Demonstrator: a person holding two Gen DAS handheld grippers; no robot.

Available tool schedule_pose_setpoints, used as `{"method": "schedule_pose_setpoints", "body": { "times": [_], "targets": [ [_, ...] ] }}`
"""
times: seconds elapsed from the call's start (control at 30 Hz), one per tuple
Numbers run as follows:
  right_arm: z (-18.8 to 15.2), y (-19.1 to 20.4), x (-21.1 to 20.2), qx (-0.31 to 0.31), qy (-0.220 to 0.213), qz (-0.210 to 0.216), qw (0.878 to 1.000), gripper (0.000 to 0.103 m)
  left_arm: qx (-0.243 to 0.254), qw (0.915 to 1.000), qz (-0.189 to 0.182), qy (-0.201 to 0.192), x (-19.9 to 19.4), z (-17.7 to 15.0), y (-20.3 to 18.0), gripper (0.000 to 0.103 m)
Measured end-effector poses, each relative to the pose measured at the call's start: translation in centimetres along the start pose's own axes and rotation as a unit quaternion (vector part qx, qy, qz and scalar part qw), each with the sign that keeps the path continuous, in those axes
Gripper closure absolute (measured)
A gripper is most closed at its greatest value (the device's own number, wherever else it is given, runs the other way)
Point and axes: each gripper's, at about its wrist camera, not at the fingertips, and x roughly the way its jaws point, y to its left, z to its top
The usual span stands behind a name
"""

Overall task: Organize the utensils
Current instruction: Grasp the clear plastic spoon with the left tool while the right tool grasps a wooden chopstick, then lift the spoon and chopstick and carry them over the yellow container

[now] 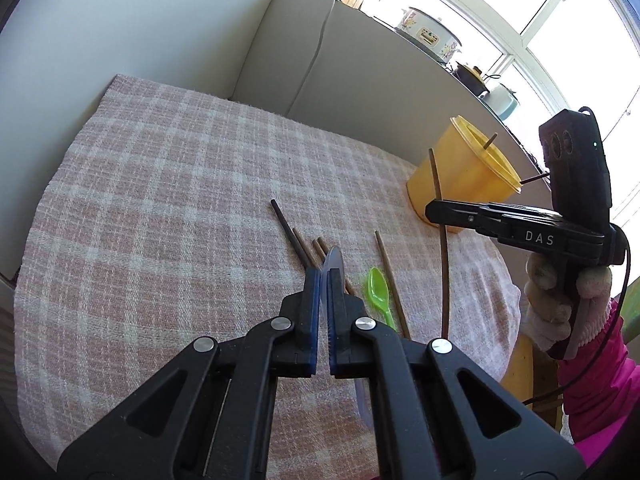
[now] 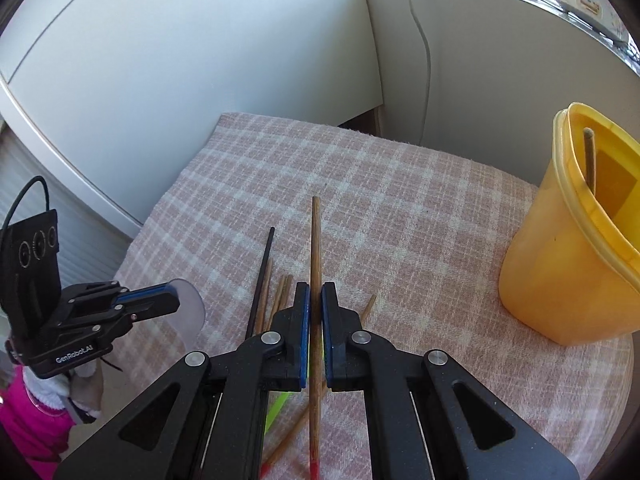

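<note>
My left gripper [image 1: 324, 276] is shut on a clear plastic spoon [image 1: 334, 258], held above the checked cloth; it also shows in the right wrist view [image 2: 188, 312]. My right gripper [image 2: 315, 292] is shut on a brown chopstick [image 2: 316, 240], lifted above the table; in the left wrist view the right gripper [image 1: 436, 210] holds that chopstick [image 1: 442, 264] near the cup. A yellow cup [image 2: 576, 248] stands at the right with a chopstick [image 2: 589, 160] inside; it shows in the left view too [image 1: 464, 168]. Several chopsticks [image 1: 304, 248] and a green spoon [image 1: 378, 290] lie on the cloth.
The pink checked cloth [image 1: 160, 200] covers a small table whose edges drop off at left and front. A white wall panel with a cable [image 2: 424, 60] stands behind. Pots [image 1: 432, 34] sit on a ledge by the window.
</note>
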Motion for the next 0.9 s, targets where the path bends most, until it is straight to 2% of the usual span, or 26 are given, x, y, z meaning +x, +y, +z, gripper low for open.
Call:
{"method": "schedule_pose_setpoints", "body": {
  "times": [0.37,0.53,0.9],
  "targets": [
    [-1.0,-0.3,-6.0,-0.004,-0.073,-0.013,0.997,0.099,0.025,0.9986,-0.006,-0.046,-1.9,2.4,-2.6,0.102],
    [-1.8,-1.0,-9.2,0.003,-0.118,-0.029,0.993,0.099,0.036,0.9966,-0.017,-0.072,-2.3,3.8,-4.2,0.102],
    [-3.1,-3.3,-14.4,0.033,-0.188,-0.04,0.981,0.099,0.078,0.9889,-0.041,-0.12,-2.2,7.1,-9.4,0.102]
  ]
}}
